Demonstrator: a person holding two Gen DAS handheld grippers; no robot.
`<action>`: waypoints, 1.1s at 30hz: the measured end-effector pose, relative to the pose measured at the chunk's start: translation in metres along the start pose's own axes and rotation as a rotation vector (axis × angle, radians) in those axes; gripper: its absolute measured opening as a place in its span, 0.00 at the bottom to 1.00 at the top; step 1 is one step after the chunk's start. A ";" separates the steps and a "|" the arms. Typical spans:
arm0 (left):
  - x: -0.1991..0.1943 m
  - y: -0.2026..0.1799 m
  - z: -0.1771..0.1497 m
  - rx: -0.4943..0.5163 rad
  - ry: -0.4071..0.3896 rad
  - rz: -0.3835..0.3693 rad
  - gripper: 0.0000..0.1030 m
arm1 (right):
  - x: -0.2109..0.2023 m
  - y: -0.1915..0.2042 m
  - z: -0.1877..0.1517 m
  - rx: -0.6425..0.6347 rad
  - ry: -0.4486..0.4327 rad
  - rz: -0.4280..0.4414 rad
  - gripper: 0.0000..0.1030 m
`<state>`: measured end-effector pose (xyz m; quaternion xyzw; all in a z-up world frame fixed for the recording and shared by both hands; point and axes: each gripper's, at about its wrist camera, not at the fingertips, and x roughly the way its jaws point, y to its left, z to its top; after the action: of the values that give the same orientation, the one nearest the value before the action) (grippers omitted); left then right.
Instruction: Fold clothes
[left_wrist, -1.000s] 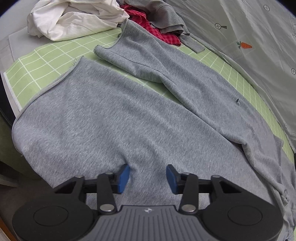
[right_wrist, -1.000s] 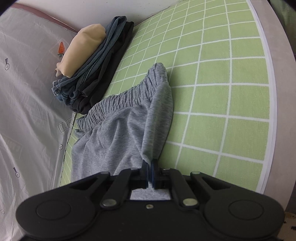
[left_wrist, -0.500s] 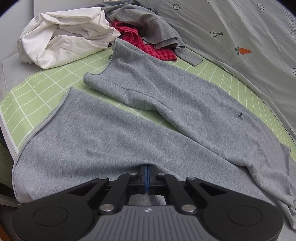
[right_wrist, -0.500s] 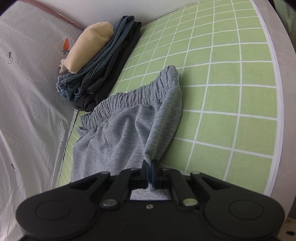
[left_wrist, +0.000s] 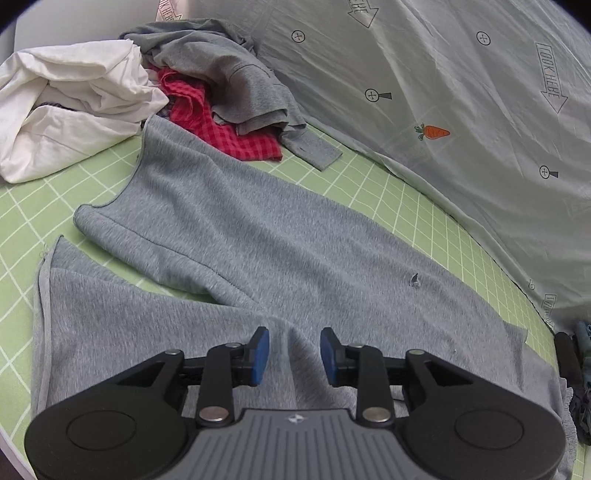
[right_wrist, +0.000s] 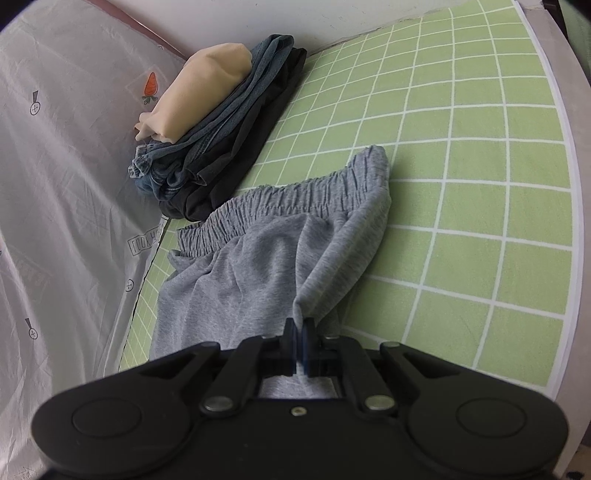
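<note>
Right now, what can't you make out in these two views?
- Grey pants: the part nearest the camera is hidden behind the left tool in the left view.
- Fabric pinched by the right tool: layer count hidden by its pads.
- Folded stack: bottom edges cut off by the sheet, right view.

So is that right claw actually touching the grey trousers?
Touching. The right wrist view shows the right claw shut on a pinch of the grey trousers, with the fabric drawn up into its tips.
</note>
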<state>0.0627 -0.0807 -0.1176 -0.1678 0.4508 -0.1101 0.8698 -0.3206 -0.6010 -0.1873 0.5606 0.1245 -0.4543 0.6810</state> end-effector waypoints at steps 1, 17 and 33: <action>-0.007 0.007 -0.006 -0.021 0.002 -0.008 0.39 | 0.000 -0.001 -0.001 -0.002 0.002 -0.003 0.03; -0.019 0.045 -0.060 -0.261 0.102 -0.011 0.47 | 0.003 -0.008 -0.002 -0.031 0.046 -0.025 0.03; -0.015 0.084 -0.051 -0.609 -0.050 0.054 0.43 | 0.008 -0.012 0.013 0.019 0.036 0.001 0.03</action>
<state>0.0154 -0.0086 -0.1668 -0.4114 0.4460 0.0575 0.7928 -0.3296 -0.6158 -0.1965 0.5751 0.1320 -0.4450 0.6737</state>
